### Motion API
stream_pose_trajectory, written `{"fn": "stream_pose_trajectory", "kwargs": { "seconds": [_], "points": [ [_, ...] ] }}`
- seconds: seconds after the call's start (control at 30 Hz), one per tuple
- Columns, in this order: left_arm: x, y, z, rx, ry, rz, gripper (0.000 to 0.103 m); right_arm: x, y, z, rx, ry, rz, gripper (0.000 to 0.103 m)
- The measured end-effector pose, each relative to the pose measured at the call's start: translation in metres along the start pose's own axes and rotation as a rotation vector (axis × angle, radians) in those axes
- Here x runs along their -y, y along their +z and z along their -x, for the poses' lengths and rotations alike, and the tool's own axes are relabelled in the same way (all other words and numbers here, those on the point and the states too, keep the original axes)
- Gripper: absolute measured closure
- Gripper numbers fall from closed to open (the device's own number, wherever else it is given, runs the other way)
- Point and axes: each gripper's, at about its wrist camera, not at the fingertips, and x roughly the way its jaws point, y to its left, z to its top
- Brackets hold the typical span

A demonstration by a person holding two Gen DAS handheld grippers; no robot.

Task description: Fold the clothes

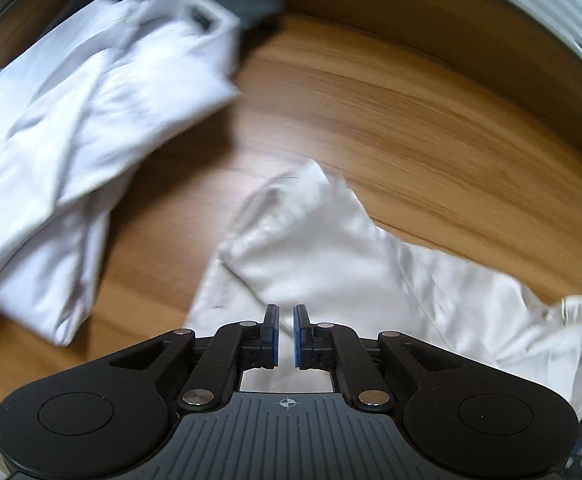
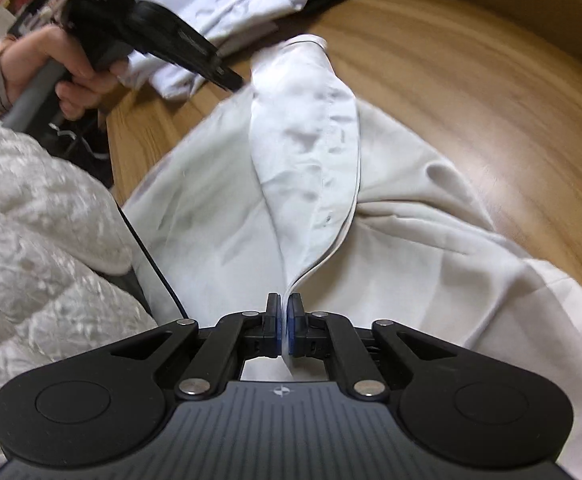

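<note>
An off-white shirt (image 1: 323,256) lies spread on the wooden table (image 1: 411,100). My left gripper (image 1: 286,312) hovers over its folded end with a narrow gap between the blue pads and no cloth in them. In the right wrist view the same shirt (image 2: 411,240) stretches away from me, its button placket (image 2: 311,140) raised in a ridge. My right gripper (image 2: 284,300) is shut on the near end of that placket. The left gripper (image 2: 231,80), held by a hand (image 2: 75,76), points down beside the shirt's far end.
A crumpled white shirt (image 1: 91,120) lies at the back left, partly over a dark garment (image 1: 251,4). Something striped (image 1: 551,0) stands past the table's far right edge. A white quilted sleeve (image 2: 31,220) fills the left, at the table's near edge (image 2: 111,140).
</note>
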Motion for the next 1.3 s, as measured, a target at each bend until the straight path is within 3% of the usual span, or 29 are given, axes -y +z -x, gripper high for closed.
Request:
{"fn": "stream_pose_trajectory", "kwargs": {
  "seconds": [0.03, 0.17, 0.23, 0.4, 0.63, 0.87, 0.97, 1.1, 1.17, 1.3],
  "points": [
    [-0.003, 0.001, 0.004, 0.013, 0.002, 0.007, 0.091, -0.001, 0.000, -0.001, -0.014, -0.002, 0.001, 0.096],
    [-0.005, 0.009, 0.010, 0.052, -0.009, -0.004, 0.068, -0.004, -0.004, 0.009, 0.005, -0.027, -0.004, 0.091],
    [0.000, 0.014, 0.008, 0.054, -0.026, -0.006, 0.064, -0.003, -0.006, 0.015, 0.025, -0.039, -0.013, 0.083],
    [0.023, 0.027, -0.008, 0.043, -0.063, -0.045, 0.051, 0.007, -0.009, 0.032, 0.077, -0.107, -0.067, 0.078],
    [0.069, 0.032, -0.038, 0.018, -0.065, -0.146, 0.044, 0.037, -0.038, 0.060, 0.137, -0.238, -0.262, 0.073],
    [0.095, 0.028, -0.060, -0.005, -0.023, -0.191, 0.039, 0.070, -0.098, 0.088, 0.198, -0.420, -0.543, 0.064],
    [0.100, 0.024, -0.066, -0.001, -0.005, -0.212, 0.042, 0.086, -0.128, 0.099, 0.229, -0.498, -0.683, 0.064],
    [0.103, 0.019, -0.068, 0.007, -0.008, -0.246, 0.081, 0.099, -0.158, 0.108, 0.256, -0.576, -0.806, 0.058],
    [0.101, 0.019, -0.064, 0.027, -0.027, -0.249, 0.100, 0.105, -0.167, 0.107, 0.263, -0.575, -0.840, 0.057],
    [0.091, 0.019, -0.051, 0.053, -0.059, -0.240, 0.101, 0.114, -0.180, 0.099, 0.270, -0.571, -0.905, 0.057]
  ]
}}
